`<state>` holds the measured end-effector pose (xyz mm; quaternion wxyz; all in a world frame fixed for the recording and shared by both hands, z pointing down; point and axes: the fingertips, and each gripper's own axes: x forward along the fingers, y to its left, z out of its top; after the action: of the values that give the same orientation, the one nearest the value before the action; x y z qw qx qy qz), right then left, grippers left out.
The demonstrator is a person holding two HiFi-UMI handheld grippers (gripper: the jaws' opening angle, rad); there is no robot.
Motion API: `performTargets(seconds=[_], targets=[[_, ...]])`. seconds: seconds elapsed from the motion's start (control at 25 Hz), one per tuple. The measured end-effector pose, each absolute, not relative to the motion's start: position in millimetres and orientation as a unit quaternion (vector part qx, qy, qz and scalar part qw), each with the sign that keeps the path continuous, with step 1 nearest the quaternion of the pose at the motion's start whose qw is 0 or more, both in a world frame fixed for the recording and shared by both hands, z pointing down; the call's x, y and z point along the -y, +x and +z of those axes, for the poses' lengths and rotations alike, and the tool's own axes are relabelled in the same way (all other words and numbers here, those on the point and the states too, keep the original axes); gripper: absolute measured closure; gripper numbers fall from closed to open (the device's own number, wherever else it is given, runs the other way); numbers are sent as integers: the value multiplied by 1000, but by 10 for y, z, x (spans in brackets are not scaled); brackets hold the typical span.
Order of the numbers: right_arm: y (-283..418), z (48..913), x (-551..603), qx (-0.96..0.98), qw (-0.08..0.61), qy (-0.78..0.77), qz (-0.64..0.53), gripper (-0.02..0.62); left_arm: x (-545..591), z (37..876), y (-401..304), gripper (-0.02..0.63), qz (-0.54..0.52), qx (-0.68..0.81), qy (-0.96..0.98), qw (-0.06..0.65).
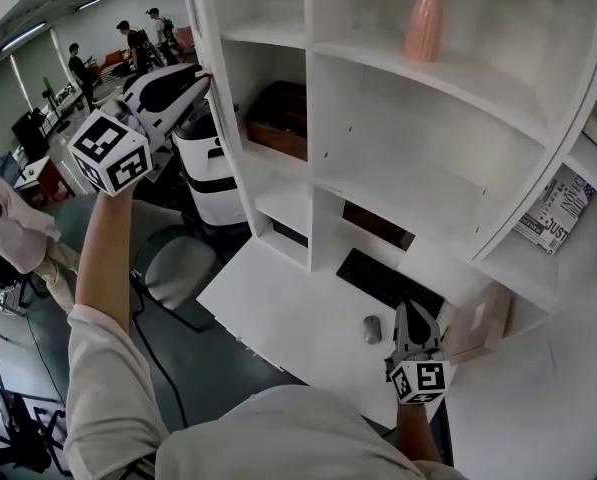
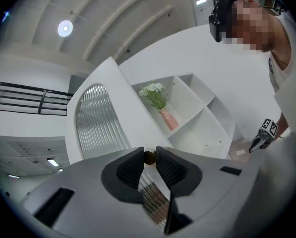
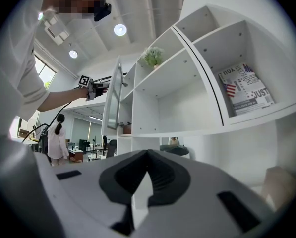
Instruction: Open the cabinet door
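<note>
Pinching the small brass knob (image 2: 149, 156) at lower centre with the left gripper (image 2: 148, 159), for leverage on the ribbed-glass cabinet door (image 2: 95, 123) standing swung out at centre left; holding the right gripper (image 3: 148, 157) closed, empty, low, clear of the swing.

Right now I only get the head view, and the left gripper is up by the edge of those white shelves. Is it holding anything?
Observer: Yes. The left gripper view shows the left gripper closed on a small brass knob.
Operator: A knob on what?
Observer: On a white cabinet door with a ribbed glass panel.
Operator: And the lower gripper, near the keyboard?
Observer: In its own view the right gripper has its jaws together, with nothing between them.
</note>
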<state>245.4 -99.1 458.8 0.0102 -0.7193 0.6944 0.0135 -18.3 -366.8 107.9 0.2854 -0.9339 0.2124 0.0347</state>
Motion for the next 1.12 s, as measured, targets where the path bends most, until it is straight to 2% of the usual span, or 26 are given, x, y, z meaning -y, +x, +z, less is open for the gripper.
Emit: performTargets(seconds=[1.12], targets=[[2001,4517,1395,-718,-7,-696,21,592,3759,1086,-1122,522,43,-159,-952,258]])
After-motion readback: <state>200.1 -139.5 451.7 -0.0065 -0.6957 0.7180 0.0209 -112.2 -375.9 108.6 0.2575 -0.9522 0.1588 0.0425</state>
